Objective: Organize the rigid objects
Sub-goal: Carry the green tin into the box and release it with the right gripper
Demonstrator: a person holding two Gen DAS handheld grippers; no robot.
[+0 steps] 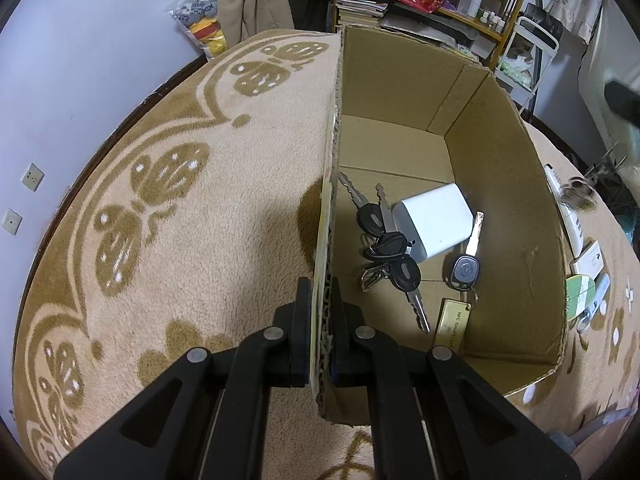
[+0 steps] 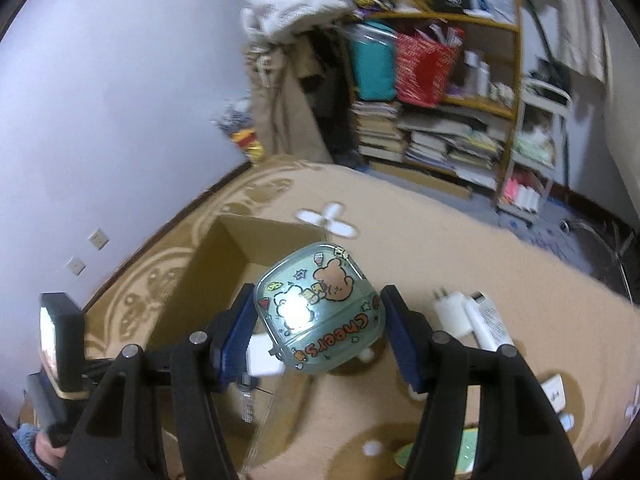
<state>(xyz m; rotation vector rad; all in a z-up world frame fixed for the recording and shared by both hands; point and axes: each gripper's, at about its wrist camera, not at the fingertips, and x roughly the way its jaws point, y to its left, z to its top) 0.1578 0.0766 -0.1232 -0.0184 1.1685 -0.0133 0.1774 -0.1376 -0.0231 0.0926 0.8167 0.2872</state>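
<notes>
Carrying the mint-green case (image 2: 320,314) over to the cardboard box (image 1: 500,208) is the step in hand, as I judge it, and it goes well if the case is brought above the box's open mouth before the jaws let go, low enough that it lands flat on the bare cardboard floor at about 12 o'clock from the things already inside, rather than on top of them. The case looks glossy and rounded, so a tilt or a jolt could let it slip; a level wrist would help.

The right gripper (image 2: 320,328) has its jaws roughly half spread, with the blue pads (image 2: 236,332) pressing on both sides of the case, which sits tilted between them with its cartoon-bear face up. In the right wrist view the box lies at about 10 o'clock from the case, and a white charger (image 2: 450,312) lies on the beige rug (image 2: 420,232) at 3 o'clock.

The left gripper (image 1: 322,356) is clamped nearly shut on the box's near side wall, one finger outside and one inside, steadying it. Inside the box lie a bunch of black-headed keys (image 1: 388,248), a white adapter (image 1: 434,220) touching them, and a single car key (image 1: 466,268) with a brass tag (image 1: 454,322).
</notes>
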